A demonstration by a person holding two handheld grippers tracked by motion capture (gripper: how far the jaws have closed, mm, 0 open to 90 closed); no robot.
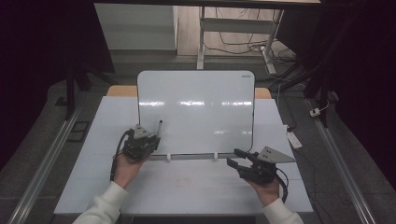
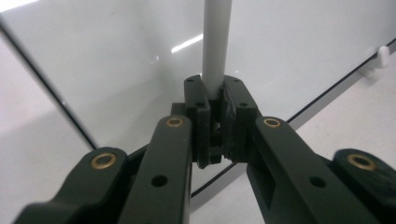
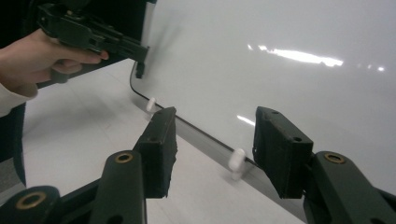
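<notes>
Marker (image 2: 216,44), white with what looks like a dark cap, stands upright, pinched in the left gripper (image 1: 148,138) against the lower left of the whiteboard (image 1: 201,107). The board leans on the table (image 1: 93,172). The right gripper (image 1: 234,157), jaws spread and empty, sits near the board's right corner.

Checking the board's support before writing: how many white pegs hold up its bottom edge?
2: the left peg sits near the left gripper, the right peg toward the right gripper. None seems hidden.
</notes>
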